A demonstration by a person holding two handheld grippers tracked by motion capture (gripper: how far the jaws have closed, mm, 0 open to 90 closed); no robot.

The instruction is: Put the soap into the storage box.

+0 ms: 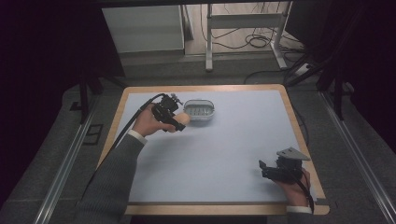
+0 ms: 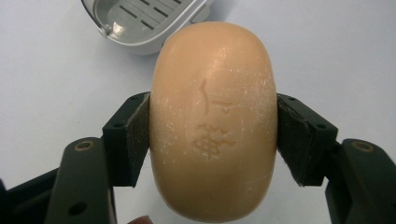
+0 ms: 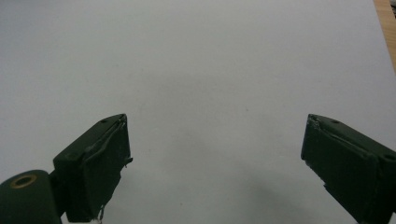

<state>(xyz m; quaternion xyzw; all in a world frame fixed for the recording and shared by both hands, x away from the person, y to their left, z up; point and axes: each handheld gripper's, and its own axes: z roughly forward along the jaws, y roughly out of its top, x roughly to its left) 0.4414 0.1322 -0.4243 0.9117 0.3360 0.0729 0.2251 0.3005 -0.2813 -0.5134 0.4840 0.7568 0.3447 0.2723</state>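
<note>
Left gripper view: the left gripper [image 2: 212, 135] is clamped on a peach-coloured bar of soap [image 2: 213, 121], its two black jaws pressing flat against the bar's long sides at about mid-height. The soap stands between the pads with its broad face toward the camera, its rounded top rising above the jaws and its lower end hanging below them. The bar is an oval, smooth-edged cake, dusted with pale flecks and faint scratches, with a shallow stamped mark in the middle of its face that is too worn to read. Just beyond the top of the bar sits a grey plastic soap dish [image 2: 135, 21] with a slotted draining floor, lying on the pale blue table mat [image 2: 51, 79].

In the high view the left gripper [image 1: 180, 122] holds the soap [image 1: 182, 120] just beside the near left corner of the soap dish [image 1: 199, 111], toward the far left part of the mat [image 1: 224, 140]; whether the bar touches the mat cannot be told. The person's left hand [image 1: 148, 122] grips the tool, a grey sleeve [image 1: 112, 182] running back to the bottom edge. Well apart, at the near right of the wooden-edged table [image 1: 205, 88], the right gripper [image 1: 262, 168] rests low over the mat in the right hand [image 1: 295, 183].

In the right gripper view, the right gripper [image 3: 215, 163] has its jaws spread wide with bare mat [image 3: 196, 70] between them, holding nothing.
</note>
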